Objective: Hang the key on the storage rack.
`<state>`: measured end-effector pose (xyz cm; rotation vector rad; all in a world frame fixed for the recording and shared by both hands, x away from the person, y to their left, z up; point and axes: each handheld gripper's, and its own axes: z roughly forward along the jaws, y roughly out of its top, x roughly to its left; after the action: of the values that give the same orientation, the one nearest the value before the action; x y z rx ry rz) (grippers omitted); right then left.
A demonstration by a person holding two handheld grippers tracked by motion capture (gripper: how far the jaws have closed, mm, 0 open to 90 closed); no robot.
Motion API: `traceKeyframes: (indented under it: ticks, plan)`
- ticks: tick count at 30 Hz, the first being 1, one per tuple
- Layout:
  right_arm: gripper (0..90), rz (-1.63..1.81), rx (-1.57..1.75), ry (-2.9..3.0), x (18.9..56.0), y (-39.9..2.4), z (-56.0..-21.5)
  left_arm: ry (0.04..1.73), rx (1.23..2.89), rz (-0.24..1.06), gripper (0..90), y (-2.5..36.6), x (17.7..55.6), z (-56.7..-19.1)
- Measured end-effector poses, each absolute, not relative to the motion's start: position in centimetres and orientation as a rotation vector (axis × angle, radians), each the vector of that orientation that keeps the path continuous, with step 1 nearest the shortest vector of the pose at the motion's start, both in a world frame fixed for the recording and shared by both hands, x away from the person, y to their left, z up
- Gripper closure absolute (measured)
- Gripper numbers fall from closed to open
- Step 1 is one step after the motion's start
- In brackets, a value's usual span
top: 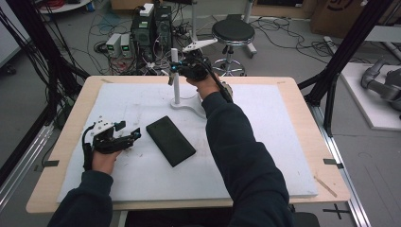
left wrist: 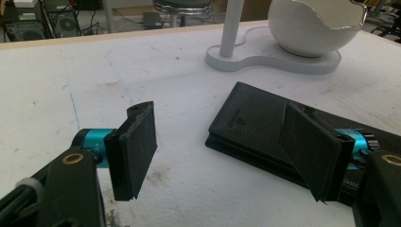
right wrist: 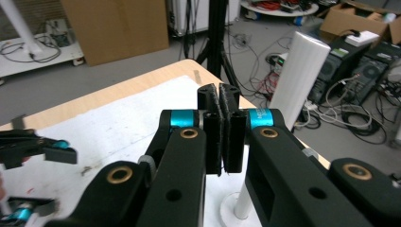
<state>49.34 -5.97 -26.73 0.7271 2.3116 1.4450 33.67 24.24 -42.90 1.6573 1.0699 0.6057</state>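
Black case (top: 170,140) is seen flat on the mat, untouched, mid-table. Left gripper (top: 126,135) is held wide beside it, nothing gripped. Right gripper (top: 176,69) is closed empty by the white post (top: 175,78). Pickup judged not begun.

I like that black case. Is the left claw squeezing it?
No, the left claw stands open, its pads apart above the black case.

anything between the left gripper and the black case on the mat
Nothing: in the high view only bare white mat separates the open left gripper from the black case.
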Motion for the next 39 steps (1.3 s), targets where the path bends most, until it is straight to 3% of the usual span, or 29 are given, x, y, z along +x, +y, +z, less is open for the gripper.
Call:
traceKeyframes:
  ticks: [12,14,18,21,22,23,24,29,35,39]
  plan:
    - [88.8,1.393,0.893,2.302,51.2,-6.1,-28.7,1.069,1.660,0.605,28.0,24.3,33.7,-42.9]
    - [83.3,1.392,0.899,2.288,50.9,-6.6,-28.9,1.068,1.661,0.603,28.0,24.3,33.7,-42.9]
    - [82.1,1.362,0.886,2.304,50.2,-8.1,-29.0,1.069,1.655,0.603,28.0,24.2,33.6,-42.9]
    - [73.5,1.333,0.875,2.291,48.9,-10.4,-29.2,1.066,1.659,0.599,28.0,24.3,33.6,-42.9]
    - [66.8,1.319,0.883,2.281,48.5,-11.3,-29.3,1.063,1.658,0.600,28.0,24.3,33.6,-42.9]
    - [54.7,1.303,0.929,2.245,47.5,-13.4,-29.6,1.063,1.656,0.598,28.0,24.3,33.6,-42.9]
    - [54.7,1.303,0.929,2.245,47.5,-13.4,-29.6,1.063,1.658,0.595,28.0,24.3,33.6,-42.9]
    - [36.6,1.244,0.983,2.185,44.6,-18.5,-31.7,1.048,1.667,0.576,27.4,24.1,33.7,-43.1]
    - [24.6,1.167,1.034,2.152,41.3,-23.5,-34.9,1.054,1.655,0.573,27.0,24.2,33.9,-43.2]
    - [21.7,1.130,1.045,2.143,39.4,-25.9,-37.3,1.047,1.664,0.576,27.0,24.1,33.7,-43.1]
